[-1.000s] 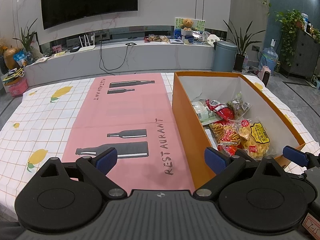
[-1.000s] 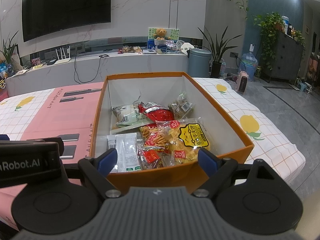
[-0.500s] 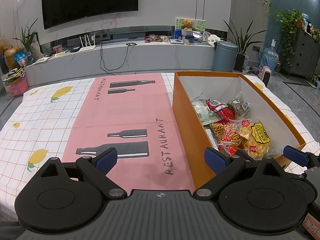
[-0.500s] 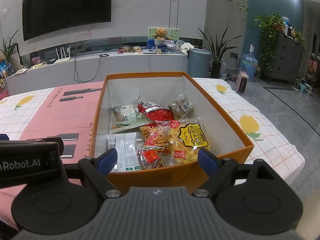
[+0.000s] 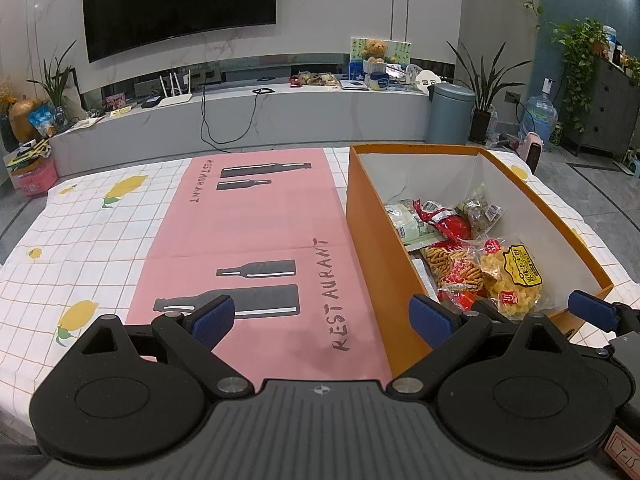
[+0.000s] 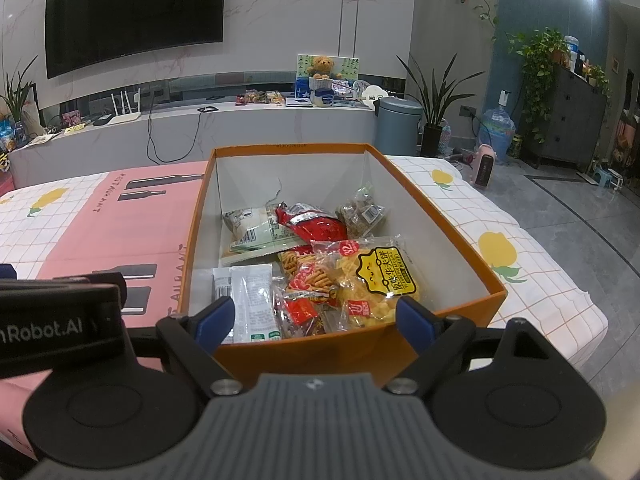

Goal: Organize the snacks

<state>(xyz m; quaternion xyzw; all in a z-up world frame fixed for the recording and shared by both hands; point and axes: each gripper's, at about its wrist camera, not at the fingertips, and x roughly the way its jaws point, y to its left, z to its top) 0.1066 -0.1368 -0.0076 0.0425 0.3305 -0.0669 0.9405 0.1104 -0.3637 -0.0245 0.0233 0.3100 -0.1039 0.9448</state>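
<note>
Living room w/ a big dark TV (image 5: 180,0) on a marble wall, long low console below it, and up front a table (image 5: 80,248) under a white checked cloth w/ lemon prints. A pink mat (image 5: 248,236) printed w/ black bottles and "RESTAURANT" lies across the middle. Right beside the mat sits the orange box (image 6: 200,216), open-topped, white inside, and that's where all the snacks are. In there: yellow chip bag (image 6: 376,284) at the near right, clear pack of orange sticks (image 6: 308,276) touching it on the left, white sachet (image 6: 252,300) in the near left corner, red packet (image 6: 316,226) mid-box, pale green pack (image 6: 252,230) beside it, small brownish pack (image 6: 360,212) toward the far side. Left gripper (image 5: 320,318) hangs low over the near end of the mat, blue pads spread wide, nothing between them; its right pad lines up w/ the box's near left corner. Right gripper (image 6: 310,320) hovers at the box's near wall, also spread wide and carrying nothing, pads framing the near snacks in its view. Gray bin (image 6: 398,124) and potted plant (image 6: 436,100) stand on the floor behind the table.
</note>
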